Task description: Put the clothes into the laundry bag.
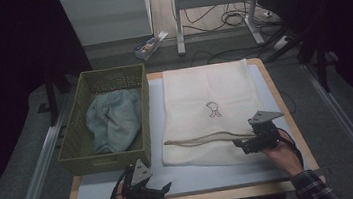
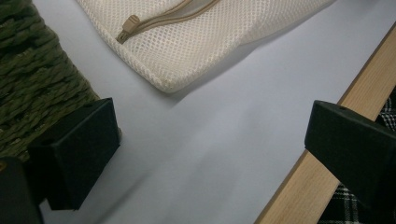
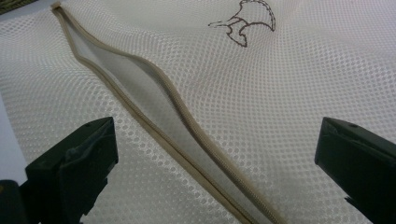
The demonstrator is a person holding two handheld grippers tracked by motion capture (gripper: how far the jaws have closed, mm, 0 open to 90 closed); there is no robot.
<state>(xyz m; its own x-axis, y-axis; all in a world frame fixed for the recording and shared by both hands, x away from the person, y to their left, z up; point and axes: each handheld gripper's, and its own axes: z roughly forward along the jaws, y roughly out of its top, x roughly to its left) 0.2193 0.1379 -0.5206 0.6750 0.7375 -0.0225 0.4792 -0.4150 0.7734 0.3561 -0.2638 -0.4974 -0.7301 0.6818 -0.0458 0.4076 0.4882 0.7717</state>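
Nearest the person, the left hand-held gripper [image 1: 150, 193] hovers over the front edge of the wooden-rimmed worktop with a pale grey mat [image 1: 193, 175], its jaws spread wide and holding nothing. In the left gripper view the same jaws [image 2: 210, 154] frame bare mat, with the woven wall of the basket at left and the near corner of the mesh bag [image 2: 187, 42] ahead, its tan zipper pull [image 2: 128, 28] lying closed-end toward that corner.

Farther in and to the right, the right hand-held gripper [image 1: 252, 143] rests over the near right part of the cream mesh laundry bag with tan zipper [image 1: 211, 110], jaws wide apart and empty. In the right gripper view the zipper [image 3: 154, 116] runs between the jaws and stands partly open, showing a pale gap; a small brown embroidered figure [image 3: 245, 21] lies beyond it.

Left of the bag stands the olive-green woven rectangular basket [image 1: 76, 141], containing a crumpled light-blue denim garment [image 1: 114, 119].
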